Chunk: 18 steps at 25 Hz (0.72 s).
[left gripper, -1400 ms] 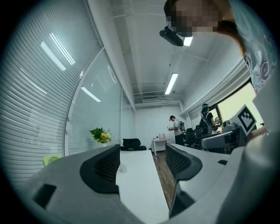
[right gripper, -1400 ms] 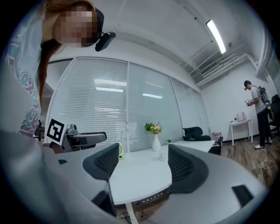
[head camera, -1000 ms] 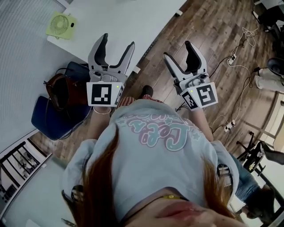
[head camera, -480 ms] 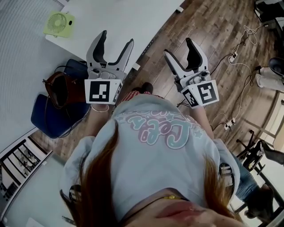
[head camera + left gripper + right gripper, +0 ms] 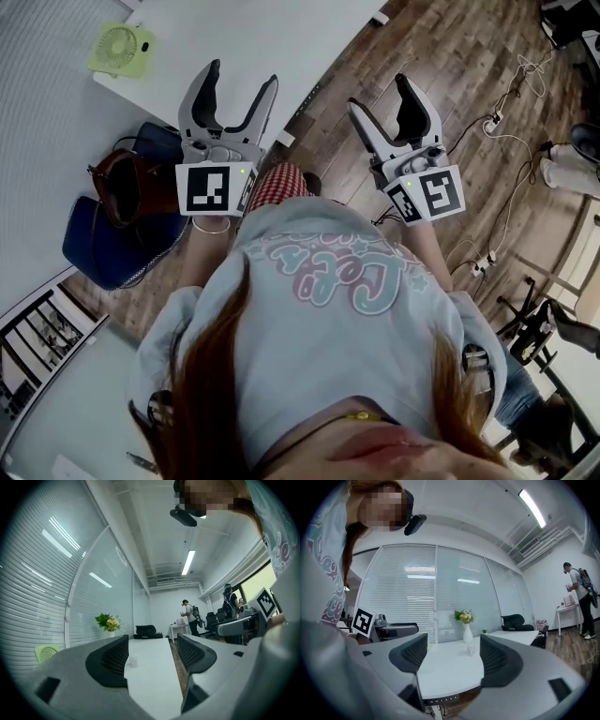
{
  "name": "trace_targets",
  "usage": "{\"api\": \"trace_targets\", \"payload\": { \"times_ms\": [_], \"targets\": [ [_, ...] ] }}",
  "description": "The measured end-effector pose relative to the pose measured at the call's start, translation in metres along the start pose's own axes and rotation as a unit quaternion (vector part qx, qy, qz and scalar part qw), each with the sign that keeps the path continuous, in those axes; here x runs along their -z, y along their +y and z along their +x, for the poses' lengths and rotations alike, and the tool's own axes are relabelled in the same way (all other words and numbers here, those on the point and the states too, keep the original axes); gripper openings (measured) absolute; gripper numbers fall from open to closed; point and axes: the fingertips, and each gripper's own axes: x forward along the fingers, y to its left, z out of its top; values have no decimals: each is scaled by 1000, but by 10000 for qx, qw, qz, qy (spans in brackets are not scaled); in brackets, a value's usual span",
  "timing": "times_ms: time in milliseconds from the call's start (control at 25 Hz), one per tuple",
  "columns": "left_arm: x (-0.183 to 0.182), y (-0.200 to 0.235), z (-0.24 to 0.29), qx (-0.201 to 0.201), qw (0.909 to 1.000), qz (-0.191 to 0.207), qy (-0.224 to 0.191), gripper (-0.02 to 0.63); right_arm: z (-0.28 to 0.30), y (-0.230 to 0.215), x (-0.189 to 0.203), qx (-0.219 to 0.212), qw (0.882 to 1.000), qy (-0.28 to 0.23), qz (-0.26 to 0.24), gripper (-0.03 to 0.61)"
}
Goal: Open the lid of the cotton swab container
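Beyond the white table (image 5: 281, 37), slatted blinds (image 5: 403, 592) (wood floor (image 5: 450, 56) underfoot)

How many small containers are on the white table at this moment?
1: a small container stands on the white table, ahead of the left gripper and near the flower vase. More may be hidden outside the views.

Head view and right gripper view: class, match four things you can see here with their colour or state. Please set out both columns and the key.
Things:
1. fan
2. bag
3. vase
4. left tool

Colour or state:
A. white
B. jaws apart, nothing between them
C. light green
D. brown

Pairs: 1-C; 2-D; 3-A; 4-B
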Motion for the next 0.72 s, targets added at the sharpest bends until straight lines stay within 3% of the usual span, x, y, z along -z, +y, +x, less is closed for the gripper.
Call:
{"api": "trace_targets", "payload": {
  "times_ms": [360,720],
  "targets": [
    [12,8,18,-32,9999,-46,95,299,17,-11,10,-54,10000,38,58,337],
    [31,36,85,-208,9996,-116,176,299,76,-68,13,-221,9996,189,-66,337]
  ]
}}
